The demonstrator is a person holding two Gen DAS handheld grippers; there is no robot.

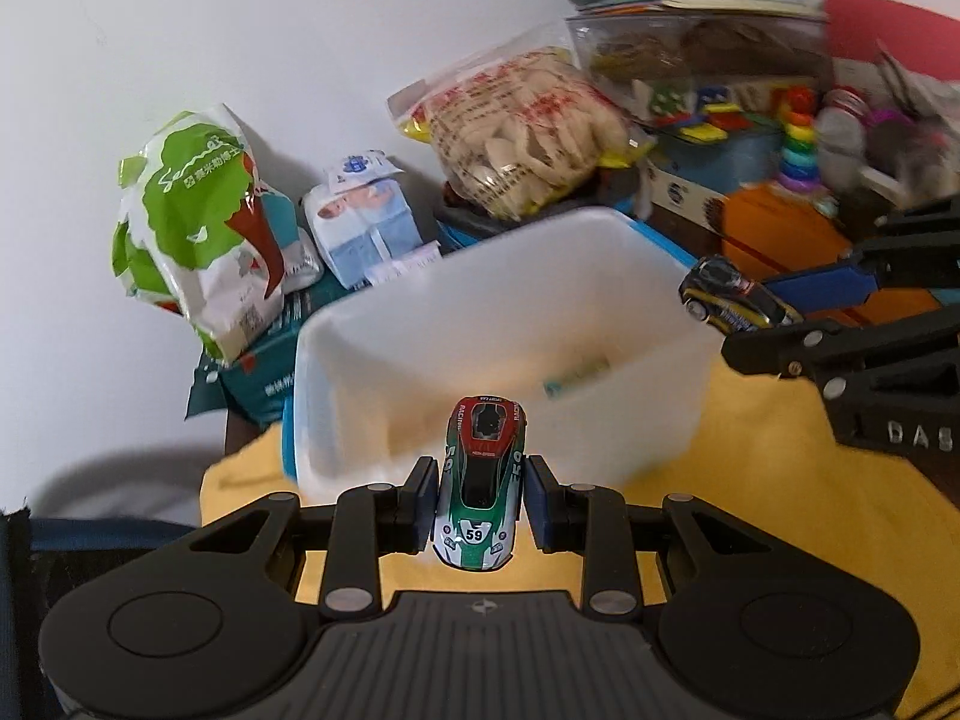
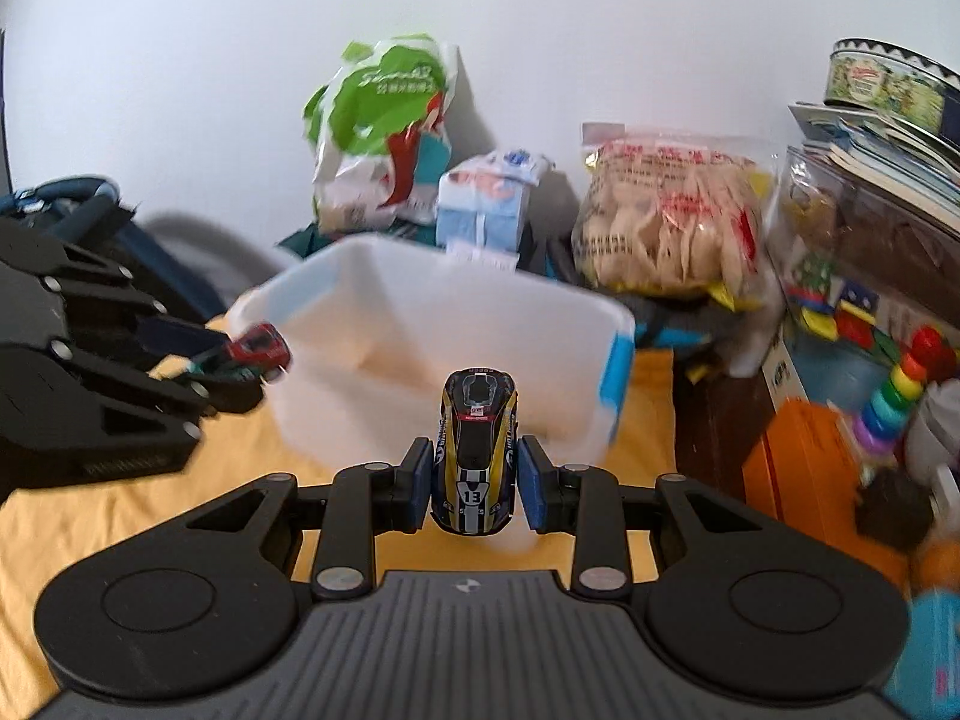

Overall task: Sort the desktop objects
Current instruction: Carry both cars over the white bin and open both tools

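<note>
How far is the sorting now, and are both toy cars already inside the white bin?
Not yet. Done: both cars are picked up. The left gripper holds the green and white car 59, the right gripper holds the black and yellow car 13. In hand: both hang in front of the white bin. One small item already lies inside. Left: carry the cars over the rim and release them.

Plain white wall (image 2: 540, 30) behind yellow-covered table (image 2: 90, 516)

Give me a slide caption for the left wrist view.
Left gripper holds a green toy car before a white plastic bin; right gripper carries a black one.
</note>
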